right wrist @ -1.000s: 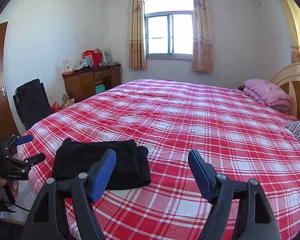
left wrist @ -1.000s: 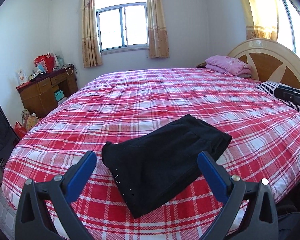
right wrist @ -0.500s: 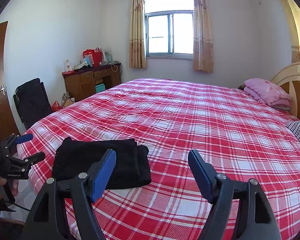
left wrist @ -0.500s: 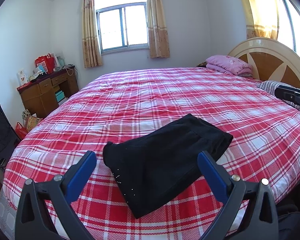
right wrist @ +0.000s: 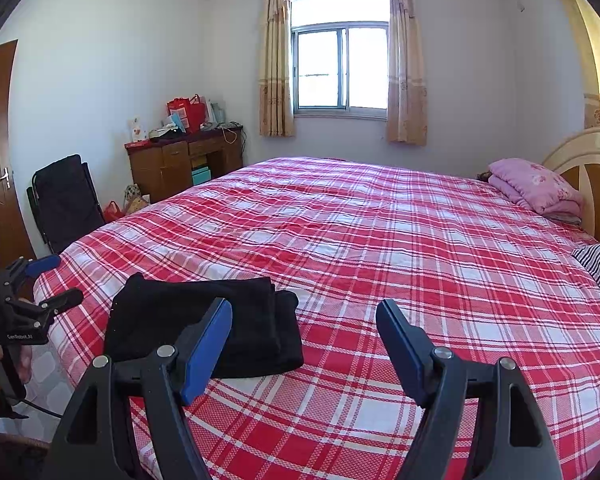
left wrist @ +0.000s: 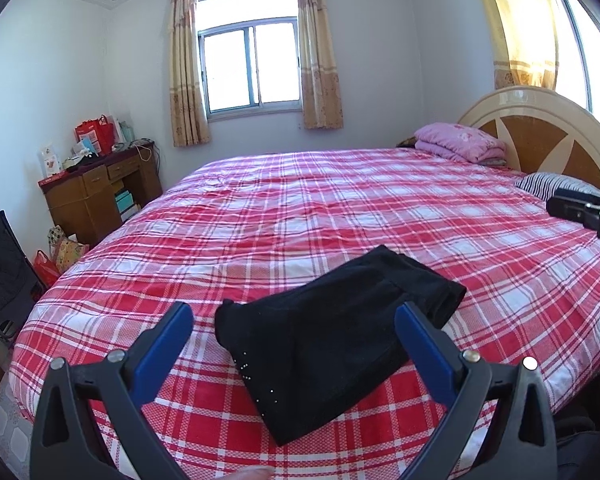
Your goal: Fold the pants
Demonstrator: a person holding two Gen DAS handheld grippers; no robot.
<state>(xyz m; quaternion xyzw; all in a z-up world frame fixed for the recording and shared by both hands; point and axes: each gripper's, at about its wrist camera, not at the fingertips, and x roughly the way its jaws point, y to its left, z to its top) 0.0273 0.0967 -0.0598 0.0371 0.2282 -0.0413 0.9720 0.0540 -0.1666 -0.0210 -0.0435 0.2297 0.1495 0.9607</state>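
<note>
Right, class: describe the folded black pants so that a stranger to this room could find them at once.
Start at the big bed with the red plaid sheet. Go to its near edge, away from the headboard. The black pants lie there folded flat, the only dark thing on the sheet, unlike the pink blanket by the headboard.

One pants point(left wrist: 332, 344) near the bed's point(left wrist: 340, 208) front edge; one pink quilt point(left wrist: 460, 144) and one striped pillow point(left wrist: 552, 184) by the headboard; two grippers, left point(left wrist: 294, 334) and right point(right wrist: 304, 338)
</note>
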